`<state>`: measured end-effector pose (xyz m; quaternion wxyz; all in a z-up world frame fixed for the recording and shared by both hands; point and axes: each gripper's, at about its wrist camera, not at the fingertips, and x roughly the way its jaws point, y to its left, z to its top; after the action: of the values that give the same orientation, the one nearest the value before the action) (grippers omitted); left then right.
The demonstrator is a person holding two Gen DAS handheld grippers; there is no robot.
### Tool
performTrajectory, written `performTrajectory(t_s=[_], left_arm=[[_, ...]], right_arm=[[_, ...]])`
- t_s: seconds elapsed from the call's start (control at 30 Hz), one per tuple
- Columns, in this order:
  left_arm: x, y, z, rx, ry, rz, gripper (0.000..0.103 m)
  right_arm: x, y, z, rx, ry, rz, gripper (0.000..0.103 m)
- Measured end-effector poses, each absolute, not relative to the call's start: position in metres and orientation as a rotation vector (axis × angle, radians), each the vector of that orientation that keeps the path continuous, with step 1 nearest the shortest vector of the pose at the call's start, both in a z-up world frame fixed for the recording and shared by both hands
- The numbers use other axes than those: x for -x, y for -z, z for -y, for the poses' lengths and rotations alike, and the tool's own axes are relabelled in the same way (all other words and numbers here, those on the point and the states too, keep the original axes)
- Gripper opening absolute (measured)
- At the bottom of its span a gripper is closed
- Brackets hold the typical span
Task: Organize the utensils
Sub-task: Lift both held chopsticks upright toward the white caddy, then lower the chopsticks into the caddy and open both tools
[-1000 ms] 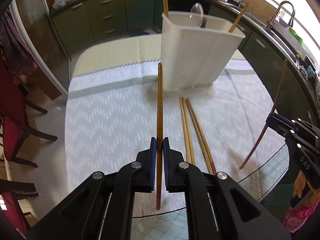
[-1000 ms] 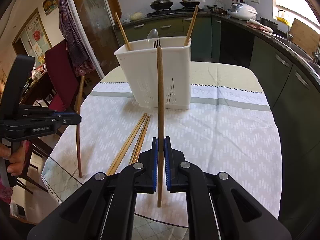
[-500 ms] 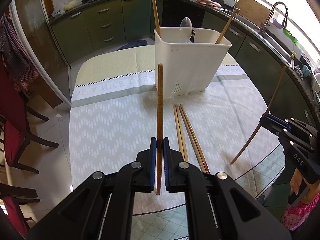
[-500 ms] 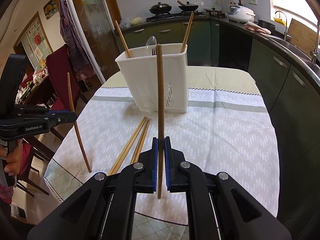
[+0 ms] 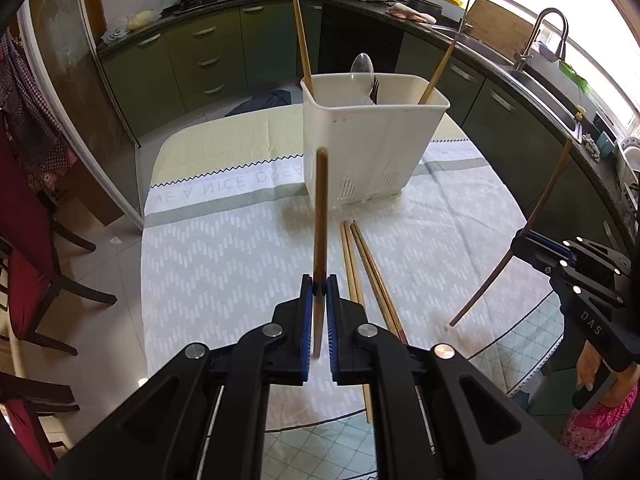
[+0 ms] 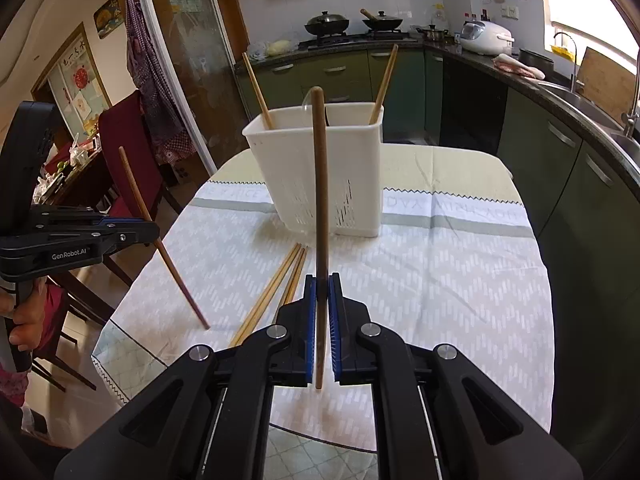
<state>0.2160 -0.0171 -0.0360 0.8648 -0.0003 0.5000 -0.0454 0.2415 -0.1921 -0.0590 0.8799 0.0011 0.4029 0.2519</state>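
The worktop (image 5: 224, 264) is the biggest thing here. A pale cloth (image 6: 440, 288) with small white marks covers it, and a grey band with letters runs across the far part.

On the cloth, near the far end, stands a white holder (image 5: 372, 148) with slits low in its wall. Two chopsticks lean out of it at its left and right corners. A spoon (image 5: 362, 70) and a fork (image 5: 376, 86) stand in it too, near the middle.

Two black grippers are over the near edge of the worktop. The left gripper (image 5: 320, 288) has its blue jaws pressed tight on a brown chopstick (image 5: 321, 216). That stick is up in the air and its far tip points at the holder, in front of the holder's wall. In the right wrist view this same gripper shows at the left side, with a hand (image 6: 28, 316) around its grip.

The right gripper (image 6: 321, 284) has its jaws pressed tight on another chopstick (image 6: 320, 184). This stick is also off the cloth. Its top end reaches up in front of the holder's rim.

Between the two grippers, loose chopsticks (image 5: 366, 268) lie flat on the cloth, side by side and touching. They lie near the holder but apart from it.
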Motion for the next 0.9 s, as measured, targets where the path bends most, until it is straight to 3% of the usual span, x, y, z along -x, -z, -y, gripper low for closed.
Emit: performTrajectory(t_s=[0.23,0.43,0.7,0.9], left_arm=[[-0.216,0.024,0.02,0.001,0.106,-1.024,0.007],[-0.223,-0.017,0.029,-0.005,0.126,-0.967,0.007],[-0.244,-0.112,0.048,-0.016,0.122,-0.743,0.007],[-0.277,-0.134,0.06,-0.012,0.099,-0.622,0.007]], right_arm=[[-0.241,0.041,0.19,0.006,-0.532,-0.805,0.007],[-0.253,-0.009,0.191,-0.009,-0.553,-0.717,0.007],[-0.283,-0.088,0.191,-0.065,-0.538,-0.524,0.007],[-0.322,-0.107,0.189,-0.123,-0.492,-0.444,0.007]])
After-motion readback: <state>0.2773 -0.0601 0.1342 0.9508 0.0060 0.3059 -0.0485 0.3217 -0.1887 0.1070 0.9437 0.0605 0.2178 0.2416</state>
